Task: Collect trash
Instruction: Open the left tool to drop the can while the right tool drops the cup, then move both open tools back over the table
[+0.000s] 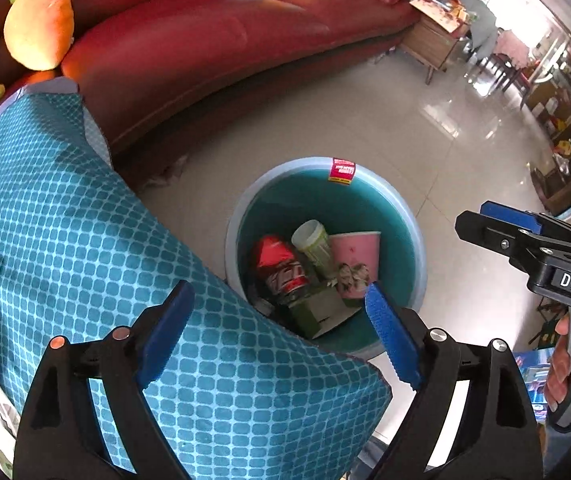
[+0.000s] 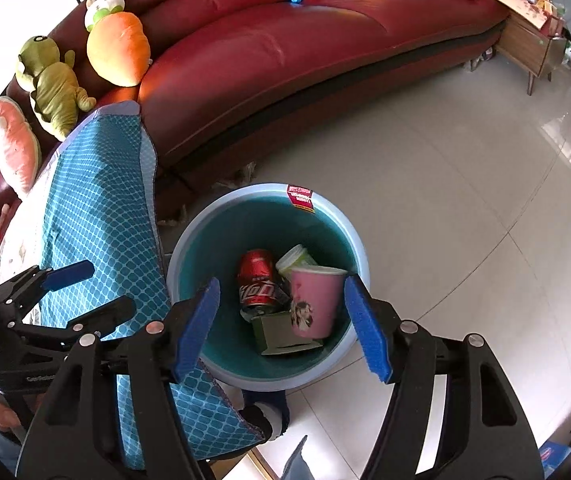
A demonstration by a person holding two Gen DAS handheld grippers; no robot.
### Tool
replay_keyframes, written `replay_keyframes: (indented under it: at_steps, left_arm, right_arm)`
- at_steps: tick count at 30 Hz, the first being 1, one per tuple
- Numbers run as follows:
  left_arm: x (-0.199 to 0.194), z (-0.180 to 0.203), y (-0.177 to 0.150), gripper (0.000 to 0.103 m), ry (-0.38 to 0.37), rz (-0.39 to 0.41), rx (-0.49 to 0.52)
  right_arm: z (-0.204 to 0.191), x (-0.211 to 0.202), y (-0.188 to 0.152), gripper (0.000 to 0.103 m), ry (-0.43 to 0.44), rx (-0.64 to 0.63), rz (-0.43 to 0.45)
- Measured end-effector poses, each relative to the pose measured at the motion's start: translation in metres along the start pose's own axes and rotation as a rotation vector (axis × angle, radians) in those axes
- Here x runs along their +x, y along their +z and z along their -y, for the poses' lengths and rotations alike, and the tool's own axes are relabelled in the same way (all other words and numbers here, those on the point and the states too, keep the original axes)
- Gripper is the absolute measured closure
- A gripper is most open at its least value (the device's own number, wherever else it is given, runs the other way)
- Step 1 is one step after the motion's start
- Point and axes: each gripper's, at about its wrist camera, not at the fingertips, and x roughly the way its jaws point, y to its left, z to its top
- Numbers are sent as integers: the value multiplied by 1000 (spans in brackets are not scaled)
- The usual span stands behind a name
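Teal bin [image 2: 189, 264] on pale tiled floor [image 2: 445, 208], just beside the cloth-covered table [image 2: 97, 208] and near the red sofa [image 2: 285, 64]; placed, presumably, within easy reach of both. Inside: red can [image 2: 257, 280], pink paper cup [image 2: 311, 300], green box [image 2: 281, 334] and a pale green cup [image 1: 311, 240], lying jumbled against one another (apparently already dropped in). Left gripper [image 1: 273, 336] wide open, nothing between its blue pads, poised over the table edge with the bin's contents just beyond the right-hand pad. Right gripper [image 2: 281, 326] also open and empty, angled steeply down over the bin mouth, can and cup framed between its pads but well below them. Likely stage: release complete, hands free for further trash.
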Motion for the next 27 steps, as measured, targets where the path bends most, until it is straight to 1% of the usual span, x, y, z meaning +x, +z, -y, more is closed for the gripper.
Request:
replay_keyframes:
  at_steps: [3,5,7,10,13,20,25,27]
  left_arm:
    - [-6,-5,-5,15,-2,0,-8]
    - [-8,-7,-7,15,-3,-2,-10]
    - [-11,-10,-11,14,-2,-6,-17]
    - [-16,-14,-19,14,-1,-5,-27]
    - [-25,-20,-26,14,6,2,-41]
    - [-61,-46,-51,14,34,43,-95]
    - [-94,-72,-78,14,67,77,-141]
    - [-106,-84,-92,14,83,85,-157]
  right_arm:
    - [-1,1,0,39,1,3,-6]
    - [-2,1,0,30,-3,6,-13]
    - [-4,1,0,27,-10,2,-23]
    - [-10,0,-1,24,-19,-11,-34]
    - [-19,-3,-3,23,-26,-42,-42]
    - [-58,-7,-8,22,7,-104,-53]
    - [-100,-16,-18,22,41,-166,-41]
    - [-118,-20,-24,20,53,-191,-35]
